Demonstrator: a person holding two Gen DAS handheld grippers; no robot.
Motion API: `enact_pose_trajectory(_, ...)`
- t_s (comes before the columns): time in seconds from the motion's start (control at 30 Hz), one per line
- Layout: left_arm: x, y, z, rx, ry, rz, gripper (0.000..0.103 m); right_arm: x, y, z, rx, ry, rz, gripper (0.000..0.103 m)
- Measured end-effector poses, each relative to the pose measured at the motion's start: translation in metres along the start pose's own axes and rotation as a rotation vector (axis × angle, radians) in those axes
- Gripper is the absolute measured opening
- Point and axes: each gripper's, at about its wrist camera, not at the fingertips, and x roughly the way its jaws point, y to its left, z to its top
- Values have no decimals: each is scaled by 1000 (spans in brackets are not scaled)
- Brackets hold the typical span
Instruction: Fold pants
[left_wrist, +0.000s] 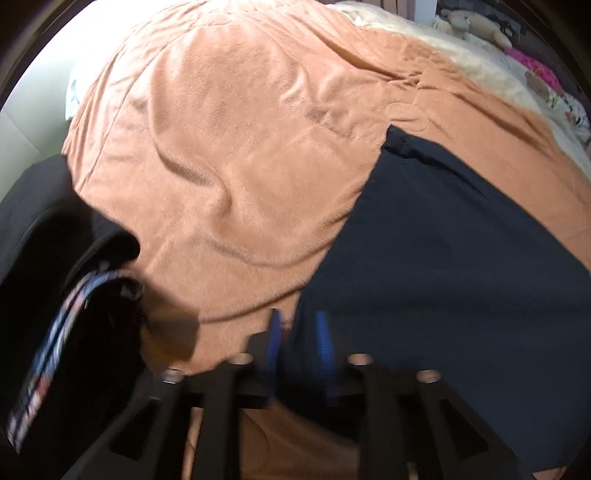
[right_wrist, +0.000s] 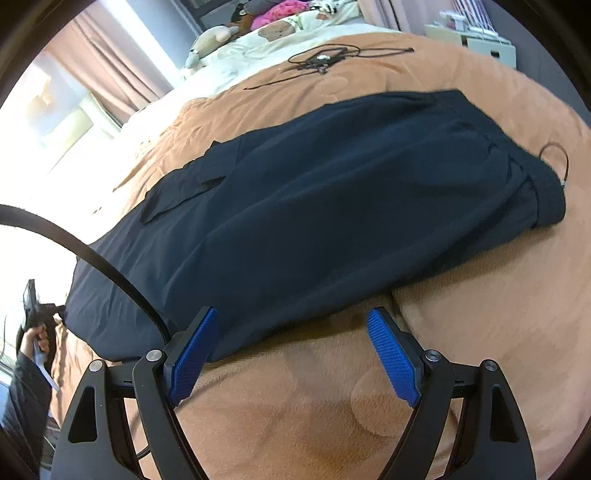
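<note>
Dark navy pants (right_wrist: 314, 206) lie flat on an orange blanket (right_wrist: 480, 332), waistband and drawstring (right_wrist: 554, 162) to the right. In the left wrist view the pants (left_wrist: 443, 258) fill the right side. My left gripper (left_wrist: 300, 343) points steeply down at their near left edge. Its blue pads (left_wrist: 325, 343) stand a little apart with the dark cloth's edge lying between them, not pinched. My right gripper (right_wrist: 291, 321) is open wide at the pants' near long edge, its left pad (right_wrist: 192, 354) over the cloth. A hand holds the left gripper (right_wrist: 35, 306) at the far left.
A black garment with a striped band (left_wrist: 55, 295) hangs at the left. Black cables (right_wrist: 321, 57) lie on the blanket beyond the pants, and a black cord (right_wrist: 92, 254) crosses the left. Soft toys (right_wrist: 210, 40) and pillows sit at the head of the bed.
</note>
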Motion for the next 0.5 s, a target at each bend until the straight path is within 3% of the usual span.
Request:
enact_pose_trajectory(0.03,-4,1,-3,-8,-5,-16,46,2,-4,-1,16,2,8,82)
enact_pose_trajectory(0.07,-9,1,-7,-8,-12,-26,46,3,-9,-1,30,4,14,82)
enact_pose_trajectory(0.3,-25,7,-33,-86,28,-115,47,2,-44,-4,177,-30,90,83)
enact_pose_trajectory(0.5,-18,4,-48,-141,71,-181,46,-2,-60,-13,223,-45,117,83)
